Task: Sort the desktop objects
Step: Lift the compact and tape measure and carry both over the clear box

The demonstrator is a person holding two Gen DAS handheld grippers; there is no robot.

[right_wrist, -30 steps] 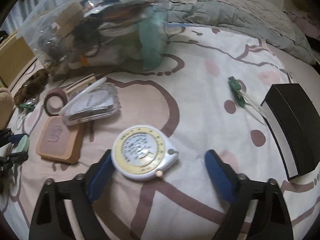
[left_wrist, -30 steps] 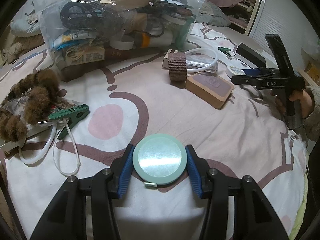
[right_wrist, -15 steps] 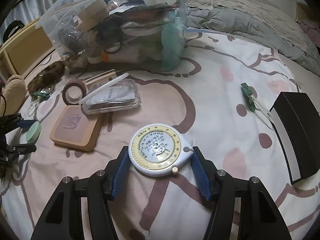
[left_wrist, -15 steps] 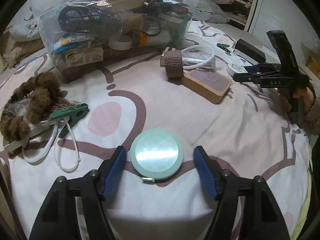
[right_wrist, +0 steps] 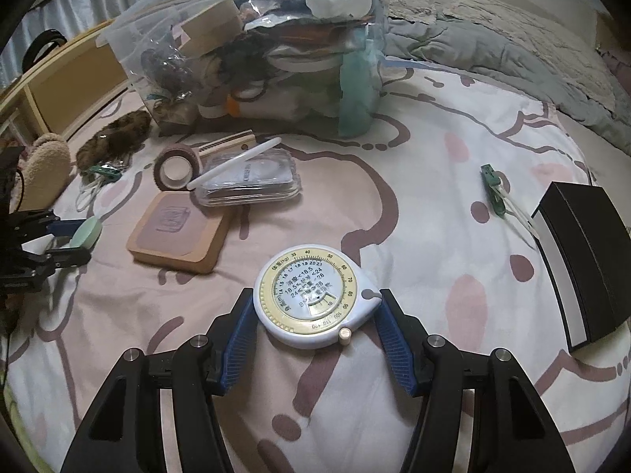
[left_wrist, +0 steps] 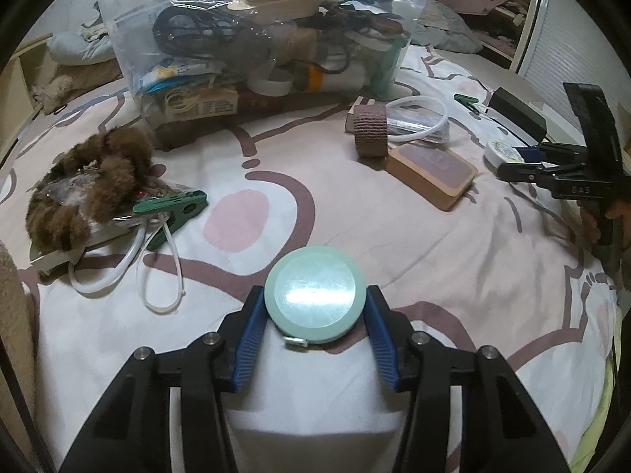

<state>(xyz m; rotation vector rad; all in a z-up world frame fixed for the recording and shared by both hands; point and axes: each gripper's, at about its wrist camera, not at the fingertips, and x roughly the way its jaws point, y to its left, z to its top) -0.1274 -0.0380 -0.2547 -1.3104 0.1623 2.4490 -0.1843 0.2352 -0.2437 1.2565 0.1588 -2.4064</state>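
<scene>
A round mint-green tape measure (left_wrist: 315, 295) lies on the patterned bedsheet, its metal tab toward me. My left gripper (left_wrist: 315, 291) is closing its jaws, and both blue pads press the disc's sides. In the right wrist view a white tape measure with a yellow dial (right_wrist: 311, 295) sits between the pads of my right gripper (right_wrist: 315, 299), which is shut on it. The right gripper (left_wrist: 512, 163) also shows at the right edge of the left wrist view, held by a hand. At the left edge of the right wrist view, the left gripper (right_wrist: 73, 238) holds the mint-green tape measure (right_wrist: 87, 232).
A clear bag stuffed with items (left_wrist: 268, 39) stands at the back. Before it lie a brown tape roll (left_wrist: 370, 130), a wooden block (left_wrist: 432, 169) and a clear plastic case (right_wrist: 248, 175). A black box (right_wrist: 583, 252) sits right; a green clip (left_wrist: 171, 205) and brown fur (left_wrist: 90, 181) left.
The left jaws spread apart from the mint-green tape measure, then came back together on it. The right jaws moved in from wide and gripped the white tape measure.
</scene>
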